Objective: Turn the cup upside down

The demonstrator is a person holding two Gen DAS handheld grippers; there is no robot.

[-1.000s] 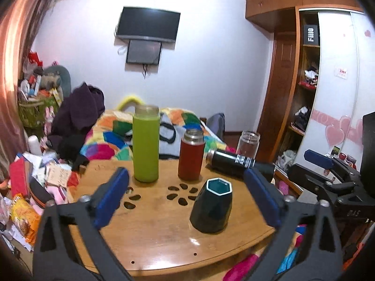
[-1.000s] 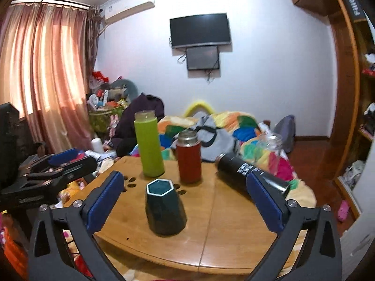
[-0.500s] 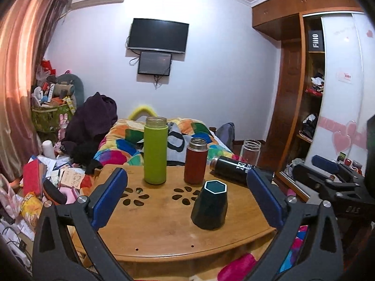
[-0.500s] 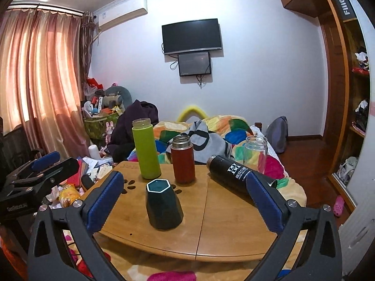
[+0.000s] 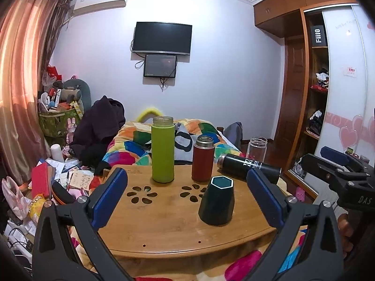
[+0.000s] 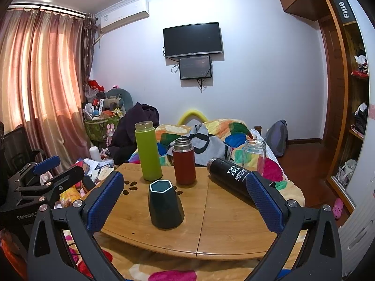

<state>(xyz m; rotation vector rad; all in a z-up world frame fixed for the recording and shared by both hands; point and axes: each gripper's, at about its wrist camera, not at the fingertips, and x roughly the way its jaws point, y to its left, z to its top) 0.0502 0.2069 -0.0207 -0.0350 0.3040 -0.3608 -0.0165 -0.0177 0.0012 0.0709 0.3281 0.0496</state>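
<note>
Both tools are hanging back off the near edge of the surface [image 5: 178, 231], spread wide with nothing between the pads. The left tool [image 5: 187, 196] and right tool [image 6: 185, 201] are both released, neither touching anything.

Closest thing in is the cup [image 6: 165, 205], the dark green faceted one with a hexagonal rim. It sits near the front of the surface, mouth up, roughly 12 o'clock from the right tool and more like 1 o'clock from the left. Nothing is touching it.

Behind it at about 12 o'clock is the red flask [image 6: 184, 161], then the tall green bottle [image 6: 148, 151] at 11 o'clock. The black bottle [image 6: 228, 174] lies on its side at 2 o'clock, with a clear glass jar [image 6: 255, 155] just past it. Beyond all that is the bed with a colourful blanket.

My read: this is still the approach, flip not started. Next move probably means bringing one tool in level, closing on the cup's sides around mid-height, lifting clear, then rotating the wrist a half turn and setting it rim down. The facets taper, so it could slip if gripped too high.

Compared with a second ago, both cameras have pulled back and tilted up a bit. More ceiling and wall show now, and the cup looks farther off. It hasn't moved on the surface.
</note>
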